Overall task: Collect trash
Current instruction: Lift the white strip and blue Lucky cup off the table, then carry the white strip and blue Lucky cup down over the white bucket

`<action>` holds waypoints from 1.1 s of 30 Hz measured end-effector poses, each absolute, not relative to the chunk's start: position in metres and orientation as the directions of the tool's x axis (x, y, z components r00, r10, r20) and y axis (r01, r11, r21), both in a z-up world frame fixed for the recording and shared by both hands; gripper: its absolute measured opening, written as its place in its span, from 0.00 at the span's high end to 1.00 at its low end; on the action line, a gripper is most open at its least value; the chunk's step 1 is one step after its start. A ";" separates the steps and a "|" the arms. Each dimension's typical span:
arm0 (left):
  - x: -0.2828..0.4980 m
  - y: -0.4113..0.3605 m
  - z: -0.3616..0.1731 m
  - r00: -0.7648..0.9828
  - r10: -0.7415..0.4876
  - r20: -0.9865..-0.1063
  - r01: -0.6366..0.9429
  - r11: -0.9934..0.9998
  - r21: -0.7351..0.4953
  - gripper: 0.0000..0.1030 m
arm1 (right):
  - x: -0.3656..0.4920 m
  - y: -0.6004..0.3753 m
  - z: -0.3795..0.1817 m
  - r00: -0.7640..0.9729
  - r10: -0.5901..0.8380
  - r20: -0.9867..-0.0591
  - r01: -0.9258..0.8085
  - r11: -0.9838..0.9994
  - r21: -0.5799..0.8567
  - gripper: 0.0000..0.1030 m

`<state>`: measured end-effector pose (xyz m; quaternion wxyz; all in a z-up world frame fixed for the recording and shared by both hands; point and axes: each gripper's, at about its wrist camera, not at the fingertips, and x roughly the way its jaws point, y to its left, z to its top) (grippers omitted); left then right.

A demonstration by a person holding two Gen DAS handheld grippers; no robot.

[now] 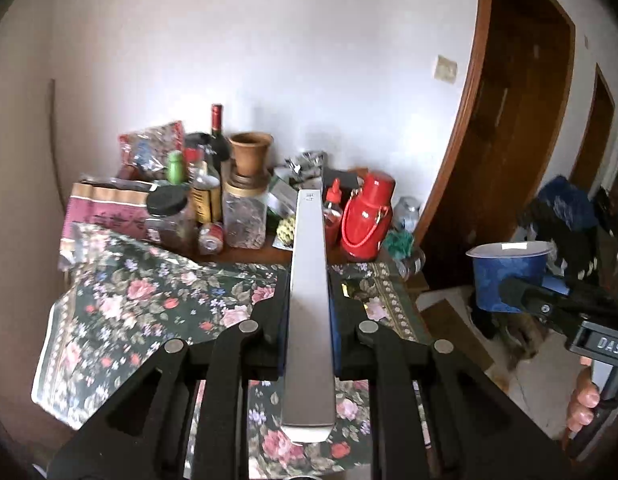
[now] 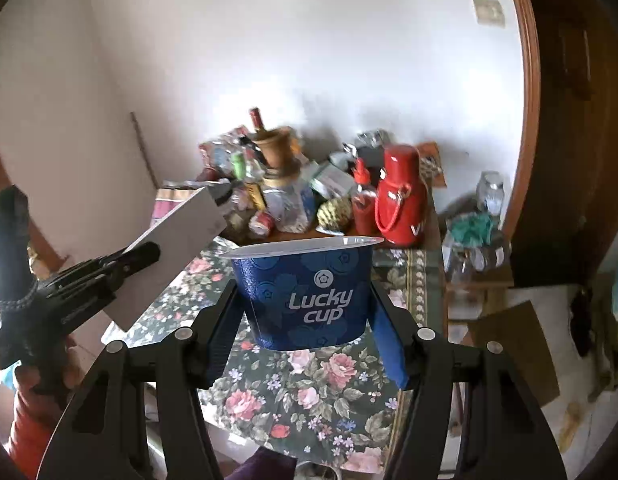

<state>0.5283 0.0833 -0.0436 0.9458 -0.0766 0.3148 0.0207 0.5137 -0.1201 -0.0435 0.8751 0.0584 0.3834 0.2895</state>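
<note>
Floral cloth (image 1: 149, 300) over the table's near end, clutter at the far end under a white wall (image 1: 269, 40), door upper right; left gripper (image 1: 309, 312) clamps a flat carton (image 1: 309, 300) mid-frame, long axis pointing away; right gripper (image 2: 305, 320) clasps an upright cup (image 2: 309, 292), centre.

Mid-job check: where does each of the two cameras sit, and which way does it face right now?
Left wrist: on the left gripper, looking along its fingers over the floral cloth to the cluttered table; it clamps a flat grey box; right gripper and fingers at right.
Right wrist: on the right gripper, same direction; it holds a blue Lucky cup; left gripper at left.
Shared: red flask, both held items.
</note>
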 end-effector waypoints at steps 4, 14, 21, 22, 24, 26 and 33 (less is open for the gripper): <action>0.494 0.078 -0.022 0.825 0.025 -0.565 -0.106 0.988 -0.110 0.85 | 0.495 -0.120 -0.027 0.538 0.593 -0.599 -0.494 0.797 0.347 0.44; 0.428 0.086 0.003 0.875 -0.027 -0.484 -0.041 0.991 -0.130 0.85 | 0.429 -0.106 0.002 0.596 0.592 -0.543 -0.511 0.801 0.312 0.44; 0.367 0.104 0.013 0.871 -0.068 -0.487 0.018 0.994 -0.106 0.85 | 0.369 -0.088 0.013 0.626 0.574 -0.528 -0.461 0.818 0.342 0.44; 0.354 0.108 0.014 0.871 -0.072 -0.486 0.025 0.994 -0.103 0.85 | 0.361 -0.086 0.013 0.628 0.571 -0.529 -0.458 0.820 0.343 0.44; 0.333 0.114 0.014 0.872 -0.080 -0.484 0.034 0.994 -0.102 0.85 | 0.342 -0.082 0.014 0.634 0.560 -0.533 -0.447 0.828 0.339 0.44; 0.309 0.121 0.013 0.870 -0.086 -0.486 0.040 0.994 -0.103 0.85 | 0.322 -0.076 0.013 0.636 0.555 -0.537 -0.434 0.832 0.346 0.44; 0.256 0.130 -0.001 0.850 -0.126 -0.512 0.079 0.990 -0.114 0.85 | 0.257 -0.070 0.001 0.641 0.509 -0.574 -0.371 0.860 0.350 0.44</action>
